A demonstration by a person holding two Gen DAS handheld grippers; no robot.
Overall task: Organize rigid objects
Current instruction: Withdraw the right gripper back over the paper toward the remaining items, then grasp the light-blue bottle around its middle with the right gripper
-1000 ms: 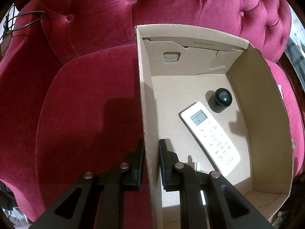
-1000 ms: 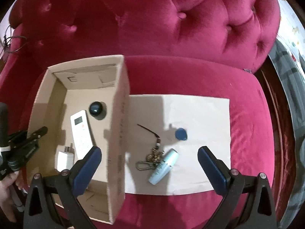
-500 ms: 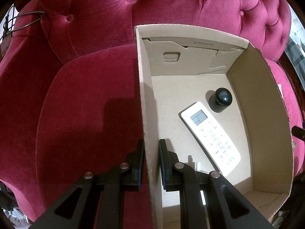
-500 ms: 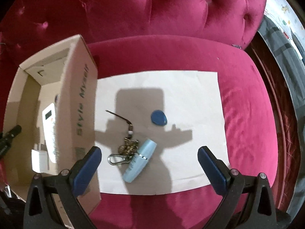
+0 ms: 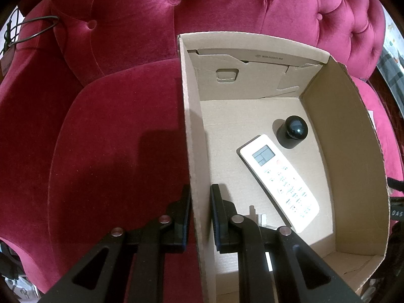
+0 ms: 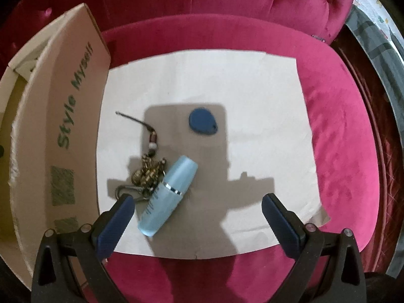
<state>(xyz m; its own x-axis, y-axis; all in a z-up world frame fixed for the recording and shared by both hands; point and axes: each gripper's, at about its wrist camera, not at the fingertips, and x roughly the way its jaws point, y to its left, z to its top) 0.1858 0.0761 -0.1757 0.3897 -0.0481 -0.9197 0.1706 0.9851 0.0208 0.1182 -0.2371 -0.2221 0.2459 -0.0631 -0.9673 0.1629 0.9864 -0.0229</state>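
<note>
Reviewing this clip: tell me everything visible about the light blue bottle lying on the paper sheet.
The light blue bottle is a small cylinder that looks like smooth plastic, with a rounded cap divided from the body by a thin silver band and dark print, unreadable, along the body. It lies on its side, diagonal, cap end pointing up and right in the right wrist view. It rests on the white paper sheet, its left flank against the keychain. The open right gripper hangs above without touching it.

1 cardboard box [image 5: 353, 151] — 1 white remote [image 5: 279, 181], 1 black ball-topped object [image 5: 294, 130]; 1 paper sheet [image 6: 252, 88] — 1 blue bottle [image 6: 168, 194], 1 keychain [image 6: 147, 171], 1 blue tag [image 6: 203, 121].
</note>
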